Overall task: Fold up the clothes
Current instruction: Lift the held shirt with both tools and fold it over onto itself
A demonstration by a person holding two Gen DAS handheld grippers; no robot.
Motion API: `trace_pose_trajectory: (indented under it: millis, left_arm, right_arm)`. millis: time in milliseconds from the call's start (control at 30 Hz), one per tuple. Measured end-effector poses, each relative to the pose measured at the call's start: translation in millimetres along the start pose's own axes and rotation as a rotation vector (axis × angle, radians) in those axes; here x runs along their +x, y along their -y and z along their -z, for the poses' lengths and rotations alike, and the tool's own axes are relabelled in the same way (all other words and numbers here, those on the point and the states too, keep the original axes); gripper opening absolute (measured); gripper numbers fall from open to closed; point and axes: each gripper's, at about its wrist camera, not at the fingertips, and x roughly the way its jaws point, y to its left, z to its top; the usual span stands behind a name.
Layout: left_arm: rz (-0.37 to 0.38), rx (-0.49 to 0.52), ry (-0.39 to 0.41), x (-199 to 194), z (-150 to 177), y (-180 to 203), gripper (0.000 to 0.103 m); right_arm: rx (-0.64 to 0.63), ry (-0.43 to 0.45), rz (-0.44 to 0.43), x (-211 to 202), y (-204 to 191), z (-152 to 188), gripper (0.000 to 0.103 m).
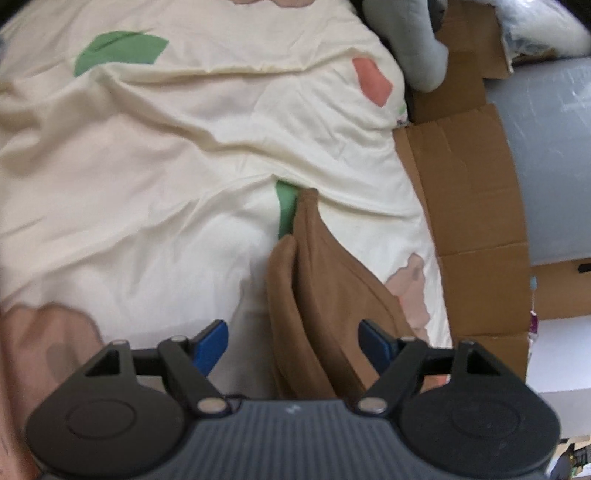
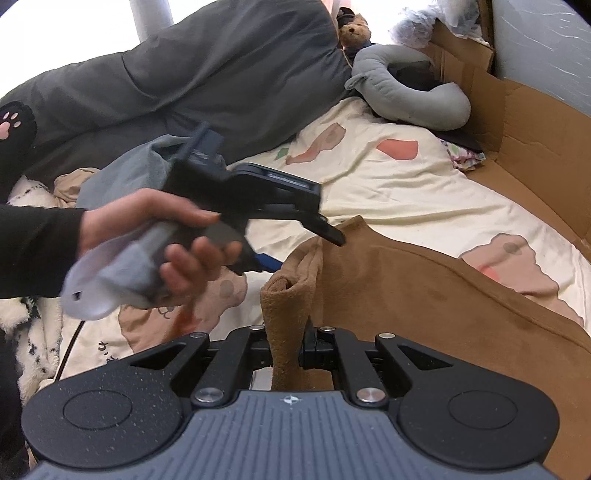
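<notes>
A brown garment [image 1: 321, 295] lies on the cream patterned bedsheet [image 1: 147, 184], one edge doubled into a narrow standing fold. My left gripper [image 1: 293, 343] hangs over that fold with its blue-padded fingers [image 1: 210, 345] wide apart. The cloth sits between them, nearer the right one, and neither pad presses on it. In the right wrist view the brown garment [image 2: 424, 295] spreads to the right, and my right gripper [image 2: 291, 347] is shut on its rolled corner. A hand [image 2: 147, 221] in a black sleeve holds the left gripper [image 2: 306, 251] just above the garment's far edge.
Flattened cardboard [image 1: 476, 206] lines the bed's right side against a grey wall. A dark grey duvet [image 2: 203, 81] is heaped at the back left, with a grey curved cushion [image 2: 406, 88] and a teddy bear [image 2: 354, 31] at the head. Other clothes lie at the left.
</notes>
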Motion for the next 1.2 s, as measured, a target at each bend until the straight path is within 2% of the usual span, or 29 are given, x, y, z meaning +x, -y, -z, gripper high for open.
trace_pose_trajectory:
  millis: [67,300,400,533,933,1067,1200]
  left_arm:
    - [-0.005,0.013,-0.007,5.0,-3.3,1.3,0.066]
    - [-0.022,0.049,-0.040,10.9,-12.2,7.1,0.024]
    - [-0.034,0.070,-0.043,9.6,-16.1,12.4,0.015]
    - [-0.066,0.153,-0.054,4.2,-17.3,28.7,0.012]
    - [-0.092,0.281,-0.048,-15.1,-7.7,95.9,0.011]
    - [-0.095,0.317,-0.039,-20.8,-0.6,123.3,0.010]
    - [-0.102,0.367,-0.031,-20.6,9.9,150.3,0.010]
  right_arm:
    - [0.000,0.001,-0.002,-0.9,-0.2,0.5,0.005]
    - [0.010,-0.003,-0.011,-2.1,2.7,2.8,0.005]
    - [0.011,-0.001,-0.013,-3.0,3.7,3.6,0.005]
    - [0.015,0.007,-0.019,-6.5,4.9,4.7,0.005]
    - [0.030,0.030,-0.044,-39.5,13.9,10.8,0.004]
    - [0.075,0.057,-0.037,-54.4,30.2,14.4,0.004]
    - [0.177,0.092,-0.025,-72.4,53.8,24.3,0.004]
